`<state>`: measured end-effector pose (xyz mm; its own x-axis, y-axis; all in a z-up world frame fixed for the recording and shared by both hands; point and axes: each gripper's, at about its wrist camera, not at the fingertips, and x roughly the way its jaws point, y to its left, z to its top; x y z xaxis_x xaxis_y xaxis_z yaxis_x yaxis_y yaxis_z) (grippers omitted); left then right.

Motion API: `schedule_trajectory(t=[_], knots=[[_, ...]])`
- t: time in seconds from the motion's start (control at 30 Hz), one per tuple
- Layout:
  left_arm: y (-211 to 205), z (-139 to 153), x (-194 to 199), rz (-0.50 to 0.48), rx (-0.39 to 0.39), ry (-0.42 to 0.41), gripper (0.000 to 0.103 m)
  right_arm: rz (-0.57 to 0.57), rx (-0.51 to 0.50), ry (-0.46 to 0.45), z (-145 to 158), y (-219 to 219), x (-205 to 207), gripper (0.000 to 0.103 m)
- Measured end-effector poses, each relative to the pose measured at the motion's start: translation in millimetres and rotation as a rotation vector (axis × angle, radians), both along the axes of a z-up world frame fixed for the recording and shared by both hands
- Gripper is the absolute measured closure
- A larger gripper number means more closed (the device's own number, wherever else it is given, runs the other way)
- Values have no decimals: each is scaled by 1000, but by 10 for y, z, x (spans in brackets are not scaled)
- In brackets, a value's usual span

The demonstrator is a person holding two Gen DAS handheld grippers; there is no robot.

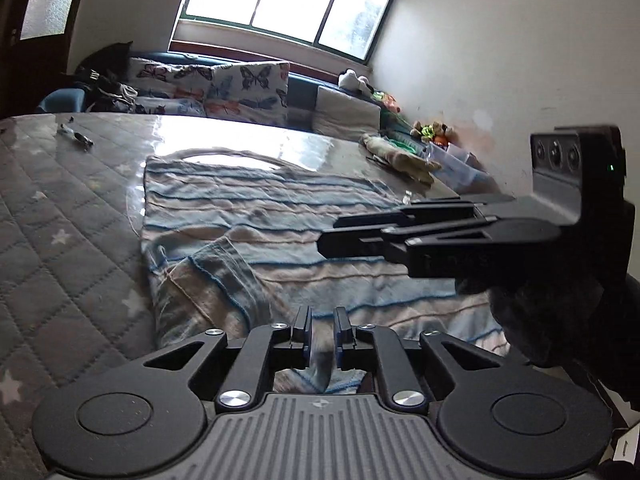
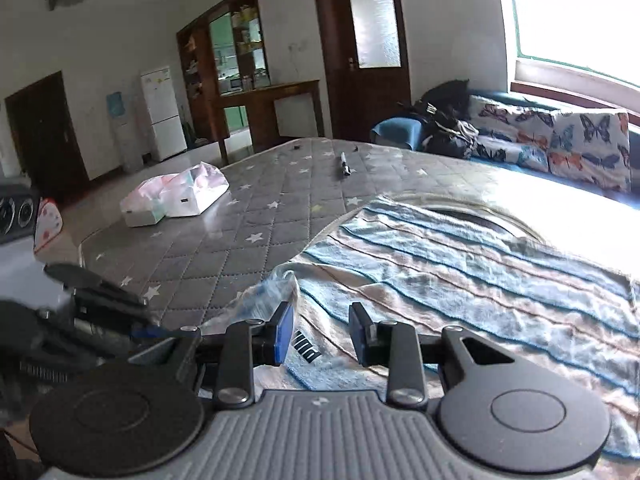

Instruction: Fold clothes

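Observation:
A blue, white and beige striped garment [image 1: 280, 208] lies spread on a grey quilted surface with white stars [image 1: 60, 240], one corner folded over at its near left. My left gripper [image 1: 322, 330] is at the garment's near edge, shut on a fold of the cloth that rises between its blue pads. In the right wrist view the same garment [image 2: 480, 280] shows a label with dark letters. My right gripper [image 2: 322, 334] hovers open just above that label, nothing between its fingers. From the left wrist view it [image 1: 328, 234] is seen side-on over the garment's right part.
White and pink plastic packs [image 2: 176, 196] and a pen [image 2: 345, 169] lie on the far part of the surface. A sofa with butterfly cushions [image 1: 240, 88] runs under the window. Crumpled beige cloth [image 1: 400, 156], toys and clear bins [image 1: 452, 152] line the right wall.

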<state>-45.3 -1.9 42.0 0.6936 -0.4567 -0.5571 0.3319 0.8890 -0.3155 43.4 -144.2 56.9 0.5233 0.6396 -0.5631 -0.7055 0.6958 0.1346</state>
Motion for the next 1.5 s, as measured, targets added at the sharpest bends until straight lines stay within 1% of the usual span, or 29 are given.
schedule_trajectory(t=[0.07,0.1,0.2,0.27,0.4,0.5,0.6,0.7,0.77,0.83,0.93,1.07,1.1,1.23,1.33,1.5], knots=[[32,7,-26,-8,0,-1,73,0,-3,8,-28,34,39,73],[73,16,-44,-1,4,-4,72,6,-8,11,-47,71,58,73],[211,30,-92,34,25,-12,72,31,-18,18,-74,149,65,73],[233,-14,-100,41,44,-4,74,55,-27,12,-88,274,72,73],[277,-102,-115,55,82,13,74,85,-29,-1,-109,484,110,73],[310,-168,-126,65,111,25,74,113,-35,12,-161,651,148,73],[343,-234,-138,75,140,37,74,118,-84,8,-269,799,186,73],[316,-248,-121,67,154,36,74,87,-131,46,-384,858,257,73],[292,-252,-108,59,162,33,74,69,-130,58,-430,802,317,73],[269,-256,-95,51,170,31,74,43,-103,75,-407,695,351,73],[233,-263,-75,39,182,27,74,26,-112,51,-329,554,303,73],[186,-272,-48,24,198,22,74,59,-118,42,-255,442,140,73],[174,-274,-41,20,202,21,74,82,-117,45,-244,420,61,73],[128,-278,-19,5,220,14,74,154,-135,61,-236,368,-188,73],[160,-247,-19,17,227,6,74,185,-153,76,-277,351,-300,74],[223,-147,9,53,222,-17,72,192,-156,107,-417,350,-400,84]])
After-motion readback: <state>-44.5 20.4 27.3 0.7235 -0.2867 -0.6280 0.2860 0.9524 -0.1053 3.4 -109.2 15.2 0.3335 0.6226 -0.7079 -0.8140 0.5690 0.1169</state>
